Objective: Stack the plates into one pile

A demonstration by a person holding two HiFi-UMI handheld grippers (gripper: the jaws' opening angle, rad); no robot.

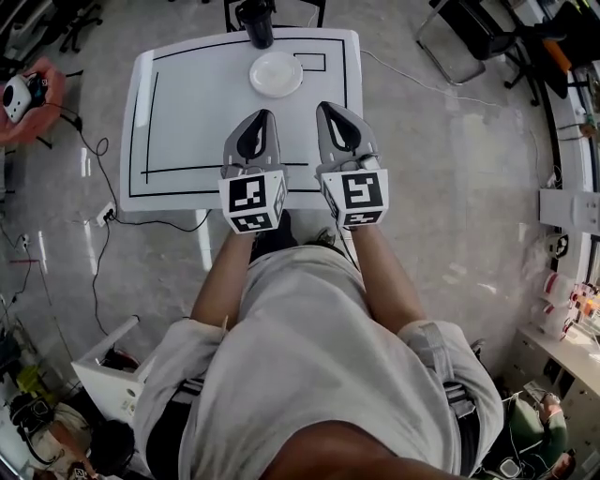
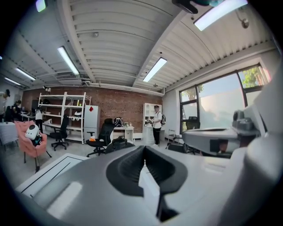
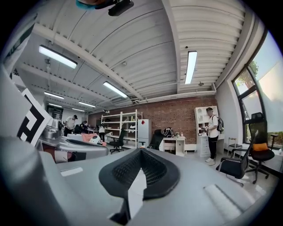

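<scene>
A white plate (image 1: 276,73), or a pile of them seen from above as one disc, lies at the far middle of the white table (image 1: 187,103). My left gripper (image 1: 263,116) and right gripper (image 1: 324,109) are held side by side above the table's near half, well short of the plate, both shut with nothing between the jaws. In the left gripper view my left gripper (image 2: 143,149) points out level across the room, and the right gripper's body (image 2: 221,139) shows at the right. My right gripper (image 3: 140,151) in its own view points level too. No plate shows in either gripper view.
A black object (image 1: 256,22) stands at the table's far edge beside the plate. Black lines mark a rectangle on the tabletop. A cable (image 1: 94,159) runs over the floor at left. Office chairs (image 3: 241,163), shelves (image 2: 66,114) and a standing person (image 3: 212,132) are across the room.
</scene>
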